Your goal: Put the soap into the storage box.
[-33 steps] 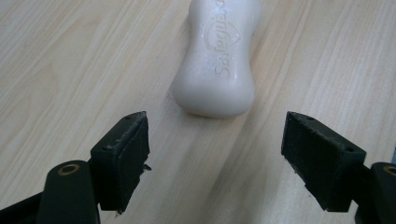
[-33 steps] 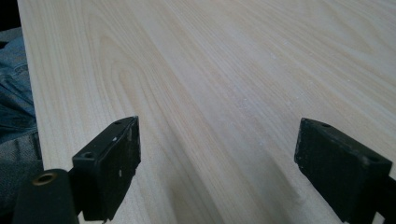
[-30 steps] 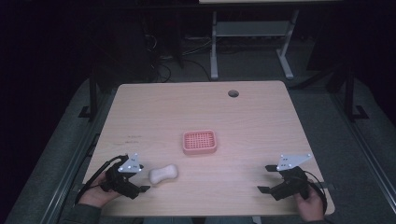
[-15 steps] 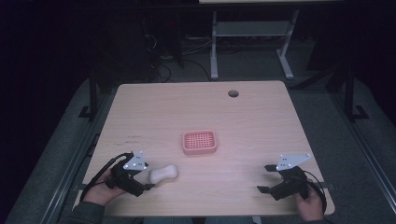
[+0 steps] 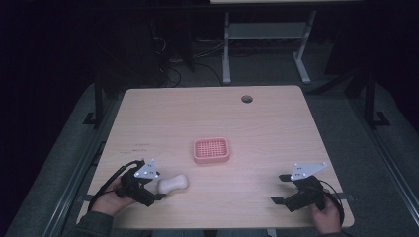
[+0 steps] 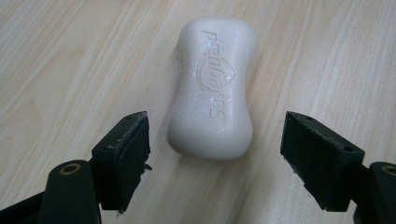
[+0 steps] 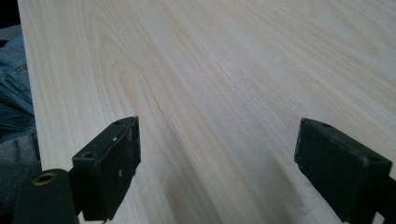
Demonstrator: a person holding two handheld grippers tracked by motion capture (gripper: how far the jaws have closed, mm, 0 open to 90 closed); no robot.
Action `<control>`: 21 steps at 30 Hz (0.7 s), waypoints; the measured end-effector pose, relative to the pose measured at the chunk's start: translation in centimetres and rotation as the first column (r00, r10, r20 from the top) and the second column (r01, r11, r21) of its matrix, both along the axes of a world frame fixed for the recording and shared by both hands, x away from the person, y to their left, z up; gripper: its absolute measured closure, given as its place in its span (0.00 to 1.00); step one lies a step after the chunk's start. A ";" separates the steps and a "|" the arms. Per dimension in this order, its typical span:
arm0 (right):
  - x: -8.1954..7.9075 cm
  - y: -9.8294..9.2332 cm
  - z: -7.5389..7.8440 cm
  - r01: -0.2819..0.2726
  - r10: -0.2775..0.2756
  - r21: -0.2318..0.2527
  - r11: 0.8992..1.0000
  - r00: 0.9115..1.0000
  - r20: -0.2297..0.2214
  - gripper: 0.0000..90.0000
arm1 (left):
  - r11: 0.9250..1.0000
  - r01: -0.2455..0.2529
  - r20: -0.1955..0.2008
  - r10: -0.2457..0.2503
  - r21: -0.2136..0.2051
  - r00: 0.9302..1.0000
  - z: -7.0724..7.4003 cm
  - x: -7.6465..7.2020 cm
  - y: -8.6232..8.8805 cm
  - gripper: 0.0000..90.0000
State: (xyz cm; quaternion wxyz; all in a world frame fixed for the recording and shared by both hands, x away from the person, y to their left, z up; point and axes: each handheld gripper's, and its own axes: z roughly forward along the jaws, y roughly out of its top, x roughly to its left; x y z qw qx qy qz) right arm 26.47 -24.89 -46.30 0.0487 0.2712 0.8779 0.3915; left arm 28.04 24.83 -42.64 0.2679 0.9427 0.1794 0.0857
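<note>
**Soap bar dead ahead of the left jaws, lying lengthwise to the approach**

At the near left of the surface [image 5: 276,123], a pale soap bar [image 5: 173,184] is seen lying flat, just ahead of the left gripper [image 5: 159,191]. In the left gripper view the soap bar [image 6: 212,86] is found between the lines of the two jaws but mostly beyond their tips: only its near rounded end is level with the pads, and no contact with either pad can be made out. The jaws of the left gripper [image 6: 215,154] are spread wide, with clear wood visible on both sides of the bar.

The bar's long axis is pointed away from the gripper, roughly along the line of approach, so its narrower width is presented across the gap. A short push forward is judged to be what is called for before closing, so that the waisted middle is taken rather than the rounded end, from which a slippery bar could be squeezed out.

The right gripper [image 5: 281,188] is held at the near right, well apart from the soap; its jaws are likewise spread, with nothing but bare wood between them in the right gripper view [image 7: 219,172]. The pink soap dish [image 5: 211,150] sits near the middle of the surface, beyond and to the right of the bar. The left hand is plainly the nearer one.
</note>
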 end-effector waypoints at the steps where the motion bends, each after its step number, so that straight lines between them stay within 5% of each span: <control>1: 0.0 0.0 0.0 0.000 0.000 0.000 1.000 1.000 0.000 0.16 | 1.000 0.004 0.002 -0.004 0.002 1.000 0.0 0.1 -0.1 0.26; 21: 0.0 0.1 0.0 -0.001 0.001 -0.001 1.000 1.000 -0.004 0.16 | 0.999 0.041 -0.009 -0.041 0.011 0.999 -0.4 1.2 -1.9 0.27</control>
